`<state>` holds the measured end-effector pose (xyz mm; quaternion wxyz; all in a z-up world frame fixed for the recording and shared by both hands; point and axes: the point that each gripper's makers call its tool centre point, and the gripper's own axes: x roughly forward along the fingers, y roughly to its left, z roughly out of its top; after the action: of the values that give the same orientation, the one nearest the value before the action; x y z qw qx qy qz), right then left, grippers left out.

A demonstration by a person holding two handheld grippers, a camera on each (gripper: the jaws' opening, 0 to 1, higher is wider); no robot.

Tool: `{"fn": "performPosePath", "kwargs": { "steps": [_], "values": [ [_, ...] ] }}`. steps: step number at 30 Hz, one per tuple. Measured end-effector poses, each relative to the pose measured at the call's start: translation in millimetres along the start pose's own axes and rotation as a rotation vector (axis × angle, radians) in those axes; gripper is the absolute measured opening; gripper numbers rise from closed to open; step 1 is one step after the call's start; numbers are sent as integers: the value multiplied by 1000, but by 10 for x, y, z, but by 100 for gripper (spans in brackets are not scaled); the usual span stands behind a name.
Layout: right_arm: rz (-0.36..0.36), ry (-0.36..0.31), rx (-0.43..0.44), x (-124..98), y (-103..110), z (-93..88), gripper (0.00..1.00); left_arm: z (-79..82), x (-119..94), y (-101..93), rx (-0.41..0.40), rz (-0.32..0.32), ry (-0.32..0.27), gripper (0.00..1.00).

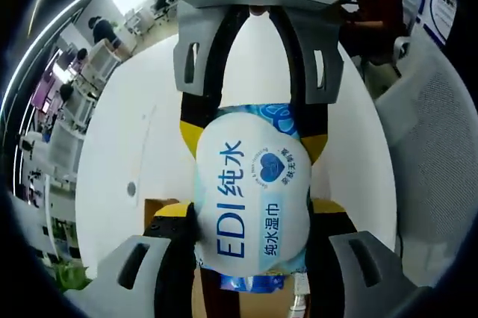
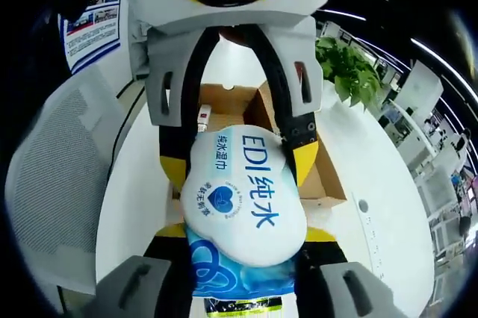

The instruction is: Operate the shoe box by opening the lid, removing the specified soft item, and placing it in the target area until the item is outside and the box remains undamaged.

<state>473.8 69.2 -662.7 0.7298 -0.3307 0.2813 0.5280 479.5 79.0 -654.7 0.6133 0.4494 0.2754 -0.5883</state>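
Left gripper view looks down on a round white tabletop (image 1: pixel 134 139), bare but for a small dark spot near its edge. The left hand-held gripper (image 1: pixel 254 247) has its jaws closed on one end of a soft white-and-blue wipes pack (image 1: pixel 252 191), held above the tabletop, while the right hand-held gripper (image 1: pixel 254 135) reaches in from the top and clamps the pack's other end with its yellow-tipped jaws. A corner of the brown cardboard box (image 1: pixel 160 206) peeks out beneath the pack. Beyond the tabletop lie an office with desks and a bright window at upper left, a seated person in dark red at upper right, and a white mesh chair (image 1: pixel 433 154) on the right. Right gripper view shows the same hold from the other side: the right hand-held gripper (image 2: pixel 246 258) grips the pack (image 2: pixel 243 198) and the left hand-held gripper (image 2: pixel 239 157) holds its far end. The open box (image 2: pixel 328 184) sits on the tabletop (image 2: pixel 388 236) just behind the pack. A potted plant (image 2: pixel 347 72) stands past the tabletop, a mesh chair (image 2: pixel 60 176) at left, a poster (image 2: pixel 89 30) above it.
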Motion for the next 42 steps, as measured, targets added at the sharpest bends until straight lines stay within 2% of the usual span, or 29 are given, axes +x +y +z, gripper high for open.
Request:
{"fn": "performPosePath", "kwargs": {
  "steps": [23,33,42],
  "values": [
    [-24,38,3,-36,-94,-500,49,246,450,24,24,2,-25,58],
    [-11,63,0,79,-54,-692,49,208,674,-42,13,-5,-23,58],
    [-8,69,-3,204,-88,-804,49,138,821,-17,10,-8,-10,58]
  ]
}}
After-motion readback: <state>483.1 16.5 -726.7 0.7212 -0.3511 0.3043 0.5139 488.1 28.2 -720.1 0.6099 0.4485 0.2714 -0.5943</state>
